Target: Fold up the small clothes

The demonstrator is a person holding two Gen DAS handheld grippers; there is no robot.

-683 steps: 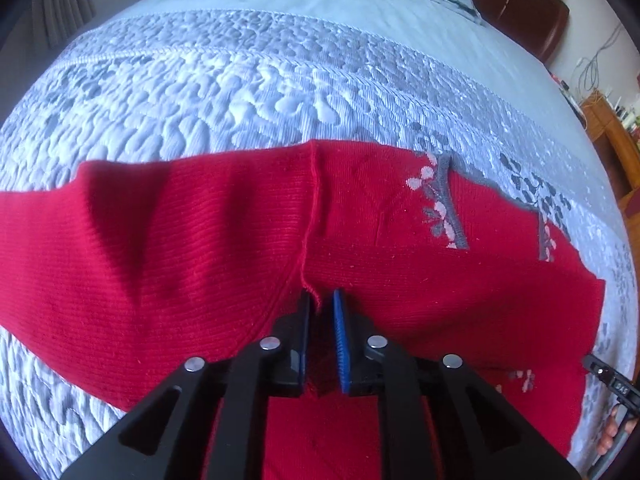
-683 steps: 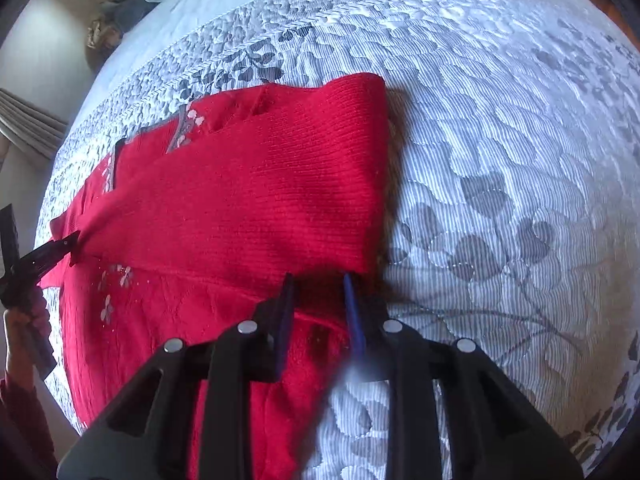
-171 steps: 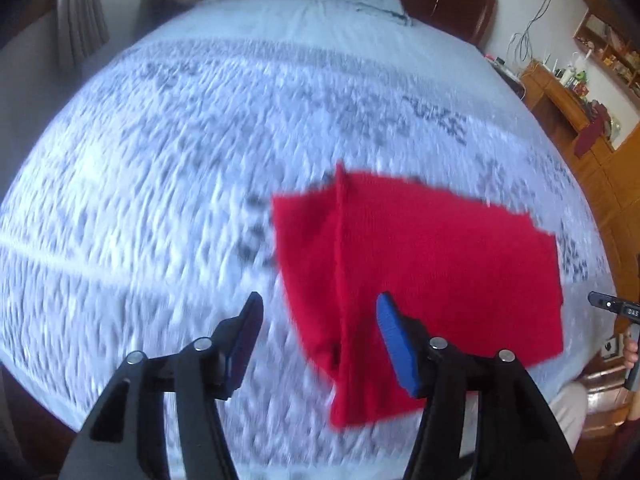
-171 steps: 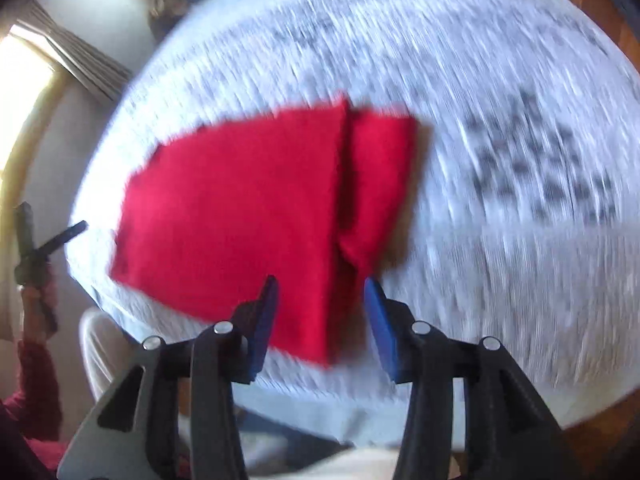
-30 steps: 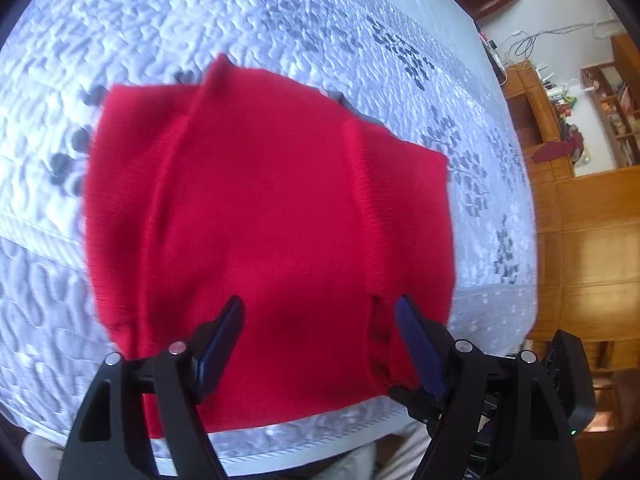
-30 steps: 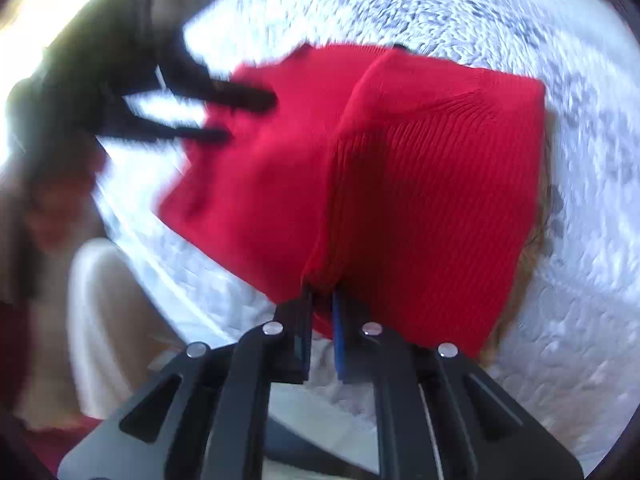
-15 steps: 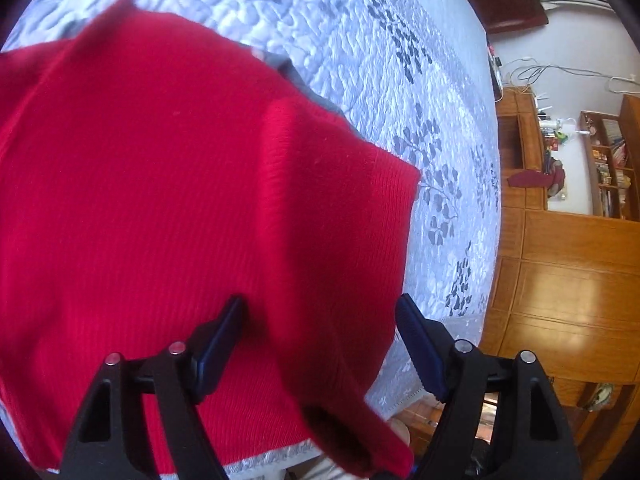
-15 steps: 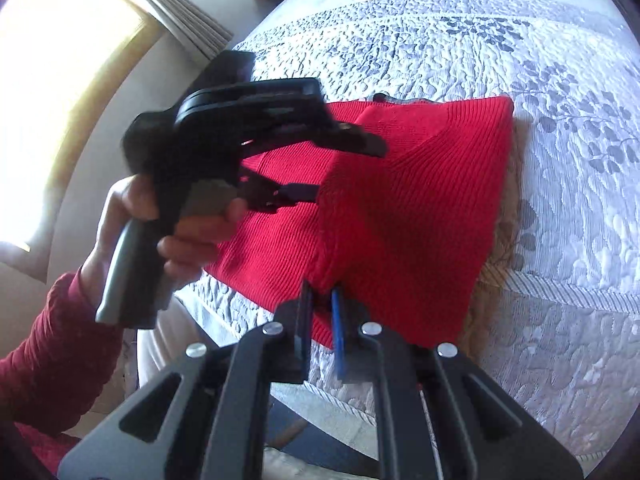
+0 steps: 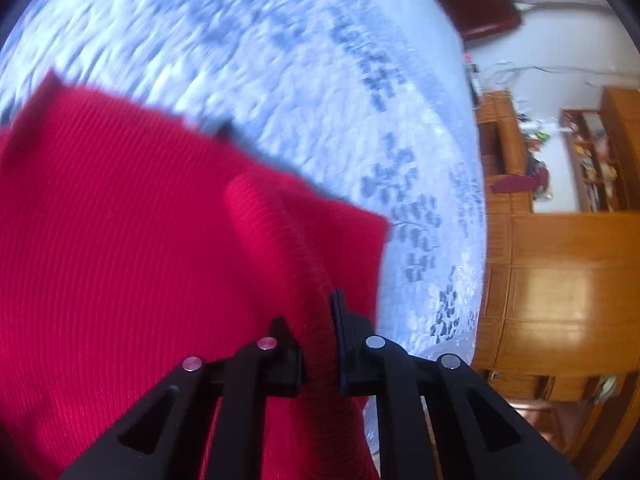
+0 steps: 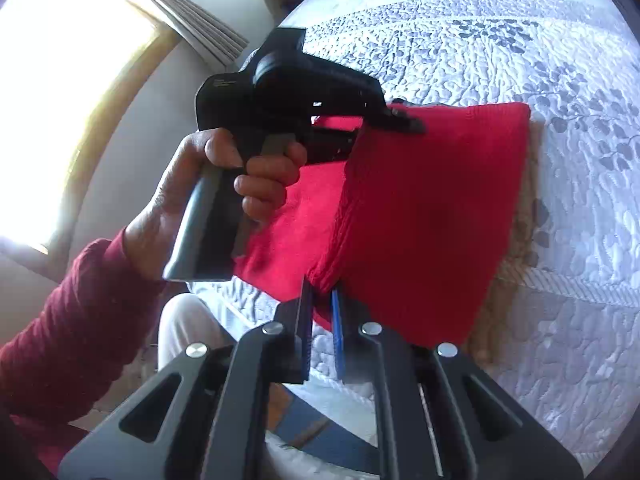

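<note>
You are gripping the red sweater (image 10: 420, 208) with both claws: your left claw (image 9: 318, 344) is pinched narrow on a thick ribbed roll of knit, and your right claw (image 10: 320, 300) is clamped on the near folded edge. The sweater is lying partly folded on the quilted bed (image 10: 540, 60), one flap lifted off the layer beneath. You seem to be mid-fold, so the next move is probably carrying both held edges across together and laying them flat. The left view is blurring with motion, and your left hand (image 10: 224, 196) is blocking the sweater's far-left part.
</note>
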